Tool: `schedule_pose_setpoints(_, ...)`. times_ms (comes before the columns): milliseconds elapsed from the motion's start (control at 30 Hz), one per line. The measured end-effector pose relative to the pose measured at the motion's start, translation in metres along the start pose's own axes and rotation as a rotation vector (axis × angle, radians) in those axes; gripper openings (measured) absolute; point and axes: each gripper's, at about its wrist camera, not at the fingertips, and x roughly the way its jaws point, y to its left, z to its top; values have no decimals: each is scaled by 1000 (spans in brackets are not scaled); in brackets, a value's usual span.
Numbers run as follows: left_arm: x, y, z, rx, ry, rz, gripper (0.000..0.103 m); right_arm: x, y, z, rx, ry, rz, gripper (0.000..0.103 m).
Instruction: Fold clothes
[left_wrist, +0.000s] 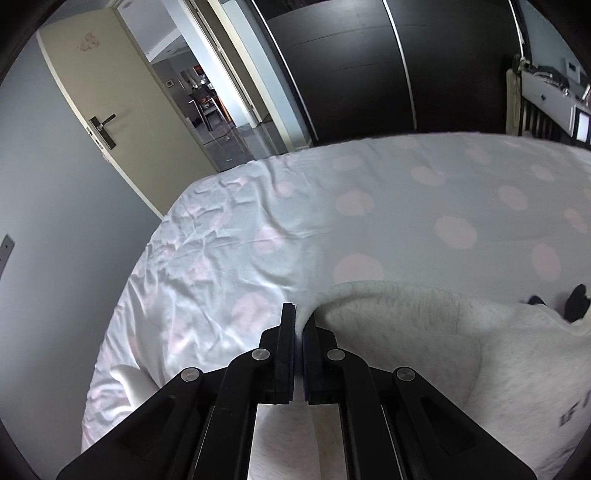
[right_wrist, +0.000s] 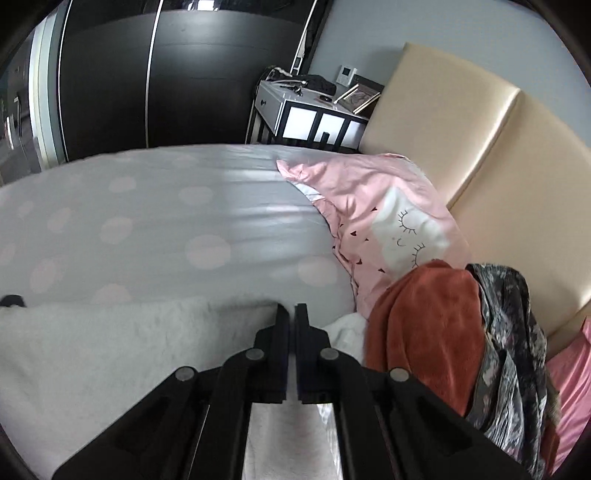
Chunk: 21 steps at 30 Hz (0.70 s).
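Left wrist view shows the left gripper (left_wrist: 300, 325) clamped on an edge of the white sweater (left_wrist: 461, 350), which lies on the dotted bedspread (left_wrist: 369, 206). The right gripper (right_wrist: 291, 317) has its jaws together over the same cloth; a thin pinch there could slip free when lifted.

The bed (left_wrist: 406, 206) carries a pale cover printed with faint pink dots, wrinkled toward its door-side corner. A white fleecy garment (left_wrist: 461, 350) lies on the near edge. At the headboard end rest a pink pillow (right_wrist: 388, 221), a rust-coloured garment (right_wrist: 424, 325) and a grey patterned garment (right_wrist: 509, 350) beside it.
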Motion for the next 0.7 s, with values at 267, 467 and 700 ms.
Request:
schedule_pose_setpoints(267,89,-36,-43,166,184,44,3,93,48,-48,-127,209,-50,2)
schedule_pose_setpoints(467,101,-44,-60,258,220,-26,8,109,52,-67,-132,293,37,3)
schedule_pose_setpoints(700,50,-5,-35,173,134,-210,33,44,38,-52,-98,197,251,23)
